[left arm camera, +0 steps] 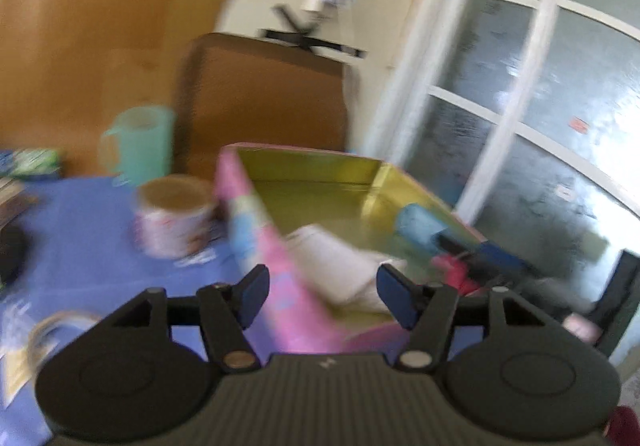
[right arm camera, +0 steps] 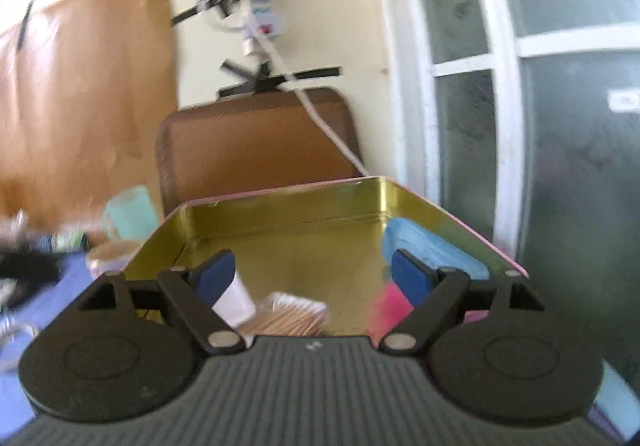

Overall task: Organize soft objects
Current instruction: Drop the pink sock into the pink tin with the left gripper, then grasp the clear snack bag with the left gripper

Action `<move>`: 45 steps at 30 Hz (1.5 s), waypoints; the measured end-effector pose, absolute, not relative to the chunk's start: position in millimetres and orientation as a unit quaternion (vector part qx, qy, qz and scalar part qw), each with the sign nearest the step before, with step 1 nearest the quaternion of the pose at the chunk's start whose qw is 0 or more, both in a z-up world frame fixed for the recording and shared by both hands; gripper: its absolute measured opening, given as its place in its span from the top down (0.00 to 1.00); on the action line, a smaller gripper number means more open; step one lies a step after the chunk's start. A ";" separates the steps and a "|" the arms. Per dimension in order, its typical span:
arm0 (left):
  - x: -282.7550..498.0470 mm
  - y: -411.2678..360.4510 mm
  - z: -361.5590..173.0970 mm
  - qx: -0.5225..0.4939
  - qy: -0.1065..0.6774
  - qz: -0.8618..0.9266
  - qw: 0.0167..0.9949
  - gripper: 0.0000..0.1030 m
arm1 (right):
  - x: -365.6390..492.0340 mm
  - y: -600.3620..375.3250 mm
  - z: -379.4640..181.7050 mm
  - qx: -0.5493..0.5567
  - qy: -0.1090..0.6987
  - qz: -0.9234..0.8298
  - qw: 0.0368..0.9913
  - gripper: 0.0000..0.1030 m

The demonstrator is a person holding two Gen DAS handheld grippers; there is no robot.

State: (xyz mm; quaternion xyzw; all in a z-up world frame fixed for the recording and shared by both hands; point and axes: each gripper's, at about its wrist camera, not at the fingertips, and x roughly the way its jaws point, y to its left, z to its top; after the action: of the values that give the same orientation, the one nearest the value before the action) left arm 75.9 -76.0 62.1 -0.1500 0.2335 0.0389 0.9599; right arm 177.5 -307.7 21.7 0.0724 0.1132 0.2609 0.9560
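Both grippers, left (left arm camera: 322, 296) and right (right arm camera: 312, 278), are hovering with fingers apart, gripping nothing, over the gold-lined tin (right arm camera: 280, 218) (blue cloth (right arm camera: 436, 250) lying inside) on the worktop (left arm camera: 80, 214).

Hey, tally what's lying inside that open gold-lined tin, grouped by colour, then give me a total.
Inside the tin, as far as the blur allows:
Blue: 1, a blue soft piece at the right wall
Pink: 1, a pink piece
White: 1, a white piece
Tan: 1, a clear pack of tan sticks
Total: 4
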 end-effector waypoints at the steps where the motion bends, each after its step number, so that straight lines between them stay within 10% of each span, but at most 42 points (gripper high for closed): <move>1: 62.7 -64.3 56.7 -0.157 0.234 0.057 0.958 0.41 | 175.2 -303.7 22.4 0.077 0.105 0.267 0.955 0.15; 15: -86.2 88.9 -2.5 -0.206 0.201 0.358 0.888 0.41 | 118.5 -100.7 61.2 0.005 0.194 0.559 0.806 0.24; 30: -96.8 101.0 -8.2 -0.241 0.166 0.330 0.897 0.40 | 152.4 217.3 17.8 -0.054 0.471 0.437 0.764 0.02; 37: -101.0 99.8 -6.6 -0.236 0.146 0.319 0.906 0.38 | 145.7 193.1 19.4 -0.084 0.418 0.461 0.778 0.37; 45: -106.7 100.1 -5.4 -0.243 0.133 0.325 0.904 0.36 | 136.8 80.2 64.7 -0.096 0.324 0.509 0.792 0.40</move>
State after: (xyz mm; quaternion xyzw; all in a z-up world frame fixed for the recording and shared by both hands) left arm -106.7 100.1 -5.4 -0.2430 0.1328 0.3249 0.9043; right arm 136.8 80.2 64.7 -0.0960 0.3238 0.5091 0.7917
